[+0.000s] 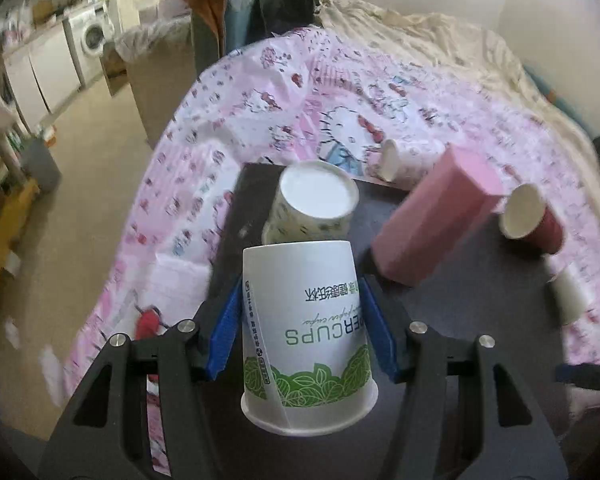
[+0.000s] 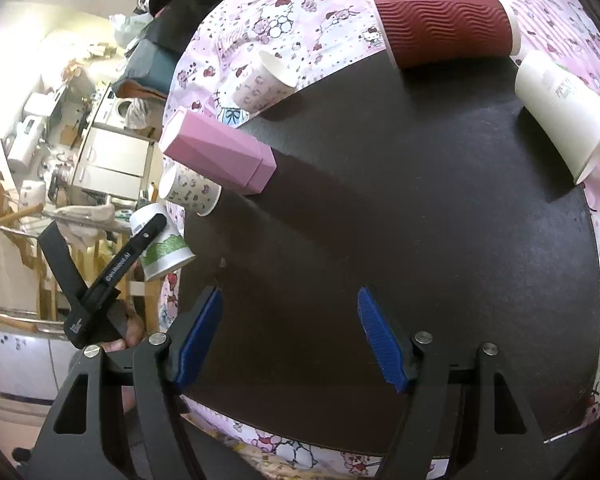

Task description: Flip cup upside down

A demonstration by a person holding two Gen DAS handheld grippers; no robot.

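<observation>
Left claw (image 1: 302,308) pinching inverted green-leaf paper cup (image 1: 306,328); right claw (image 2: 290,332) spread, empty, above dark mat (image 2: 420,220).

Ahead of your right gripper (image 2: 290,334) the dark mat (image 2: 420,220) lies bare. Far left, the pink box (image 2: 220,152) and two patterned cups (image 2: 190,190) block the edge; far right, a red cup (image 2: 448,28) and white cup (image 2: 564,116) lie across it.
</observation>
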